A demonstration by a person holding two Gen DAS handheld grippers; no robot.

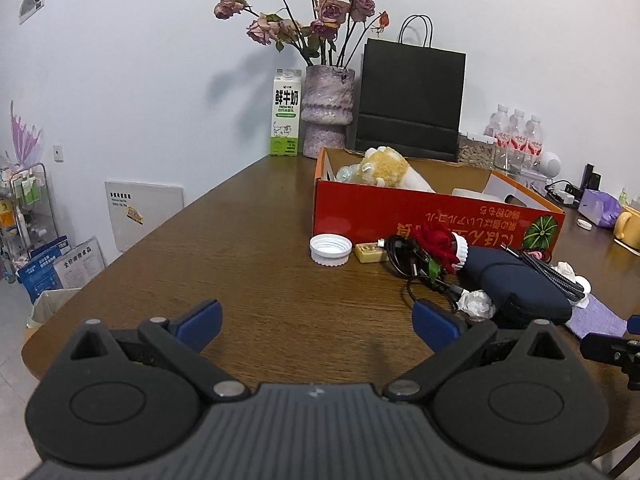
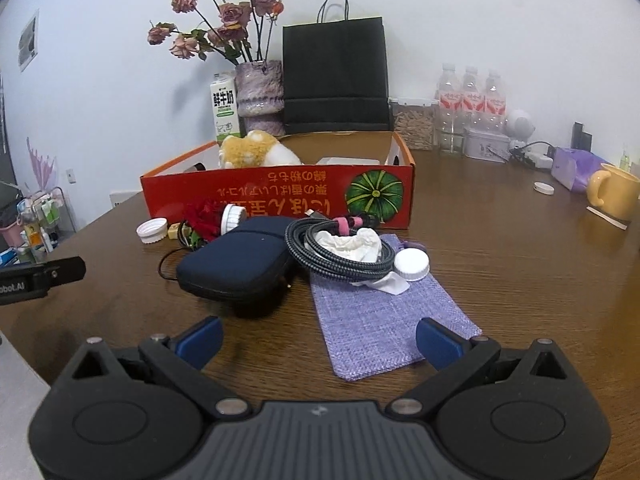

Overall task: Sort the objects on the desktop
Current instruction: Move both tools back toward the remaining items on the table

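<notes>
With both the left hand-held gripper [image 1: 316, 322] and the right hand-held gripper [image 2: 319, 340] held wide open and empty, the braided cable [image 2: 340, 256] could easily have been dragged along with the tissue [image 2: 348, 244] nested inside its coil.

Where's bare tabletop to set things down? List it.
Bare: the table left of the white cap, and the stretch between the red box and yellow mug. Crowded: around the navy pouch and coiled cable.
</notes>
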